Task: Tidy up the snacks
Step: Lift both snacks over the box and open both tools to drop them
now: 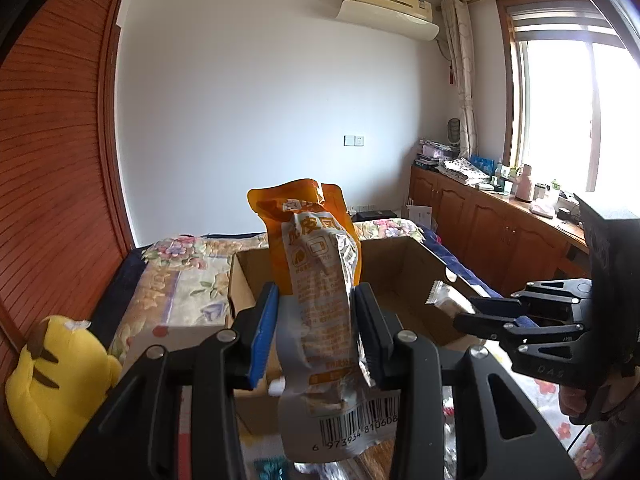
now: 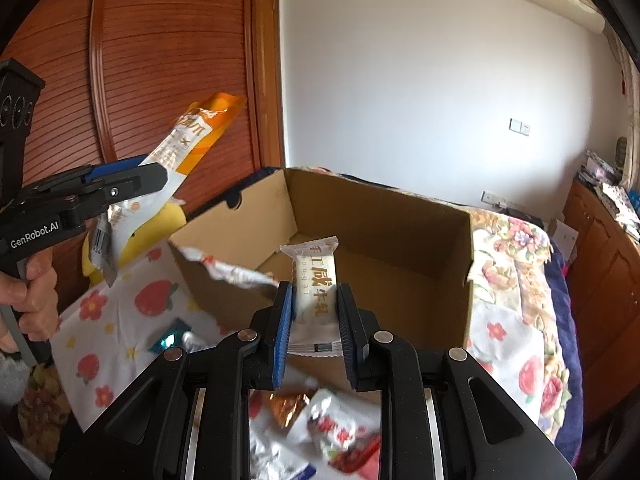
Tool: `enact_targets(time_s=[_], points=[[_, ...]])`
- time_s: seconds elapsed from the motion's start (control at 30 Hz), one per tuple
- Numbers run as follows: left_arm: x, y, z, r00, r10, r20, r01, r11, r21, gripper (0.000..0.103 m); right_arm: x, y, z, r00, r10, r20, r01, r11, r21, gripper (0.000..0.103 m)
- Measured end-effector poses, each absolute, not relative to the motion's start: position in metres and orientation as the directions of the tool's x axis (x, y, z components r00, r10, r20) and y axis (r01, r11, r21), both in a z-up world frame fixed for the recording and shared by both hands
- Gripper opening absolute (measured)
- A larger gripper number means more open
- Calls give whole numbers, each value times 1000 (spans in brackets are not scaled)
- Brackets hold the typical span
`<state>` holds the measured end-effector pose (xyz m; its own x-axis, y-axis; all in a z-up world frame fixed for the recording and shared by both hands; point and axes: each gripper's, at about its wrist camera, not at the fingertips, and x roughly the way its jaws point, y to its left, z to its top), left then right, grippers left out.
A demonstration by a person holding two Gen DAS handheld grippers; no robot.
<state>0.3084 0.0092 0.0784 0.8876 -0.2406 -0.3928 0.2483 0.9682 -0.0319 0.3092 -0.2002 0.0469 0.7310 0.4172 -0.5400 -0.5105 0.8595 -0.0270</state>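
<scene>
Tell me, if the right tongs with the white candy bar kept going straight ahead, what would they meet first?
Probably the cardboard box: the right tongs, shut on the white nougat bar, point into its open top, so its floor or far wall would likely come first. Depth is hard to judge.

Two held snack packets [image 1: 320,300], one cardboard box [image 2: 380,232]

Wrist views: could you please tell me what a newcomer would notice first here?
The orange pouch stands upright, clamped in the left gripper, and the white nougat bar is pinched in the right gripper. Just beyond both sits an open cardboard box on the floral bed, with a yellow plush toy at the left.
</scene>
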Motion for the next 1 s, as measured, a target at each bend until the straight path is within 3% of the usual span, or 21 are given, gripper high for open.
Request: enact_targets(time_s=[0.57, 0.8, 0.83, 0.87, 1.0], points=[[375, -8, 51, 862, -249, -441, 266, 964, -24, 38, 379, -200, 26, 731, 402, -551, -475, 880, 12, 21], [385, -10, 38, 851, -221, -476, 240, 970, -22, 44, 387, -193, 16, 718, 391, -576, -469, 883, 13, 22], [384, -11, 38, 854, -217, -473, 238, 971, -15, 46, 388, -192, 15, 720, 385, -577, -463, 886, 14, 25], [382, -12, 38, 858, -212, -468, 236, 972, -9, 49, 389, -192, 15, 724, 378, -578, -455, 891, 13, 36], [375, -12, 39, 862, -209, -462, 237, 972, 2, 52, 387, -192, 15, 726, 377, -576, -451, 892, 15, 37]])
